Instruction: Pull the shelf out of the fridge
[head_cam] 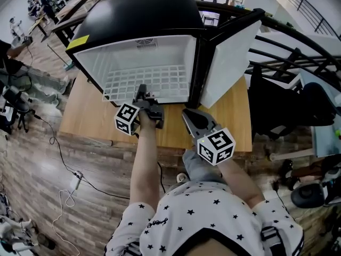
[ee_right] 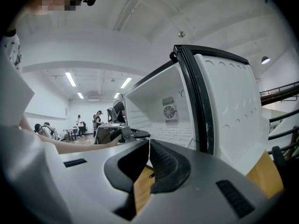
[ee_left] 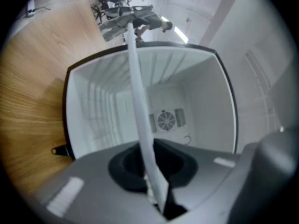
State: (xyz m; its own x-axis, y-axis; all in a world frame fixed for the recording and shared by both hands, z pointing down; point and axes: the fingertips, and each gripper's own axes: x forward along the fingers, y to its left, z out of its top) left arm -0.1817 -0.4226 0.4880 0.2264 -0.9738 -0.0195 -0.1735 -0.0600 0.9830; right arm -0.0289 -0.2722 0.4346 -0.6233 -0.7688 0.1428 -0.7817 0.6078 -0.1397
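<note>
My left gripper point(head_cam: 143, 93), jaws clamped on the white shelf point(head_cam: 152, 80)'s front edge, at the open fridge point(head_cam: 139, 16); my right gripper point(head_cam: 187, 114) beside it, jaws together, empty

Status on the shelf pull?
Left gripper shut on shelf front edge. Right gripper shut, empty. Shelf mostly inside fridge. Door wide open.

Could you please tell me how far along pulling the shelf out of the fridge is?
Done: the door stands open and the left gripper is shut on the shelf at its front edge. In hand: the pull; most of the shelf looks to be inside the fridge. Left: sliding it fully clear. The right gripper is empty.
</note>
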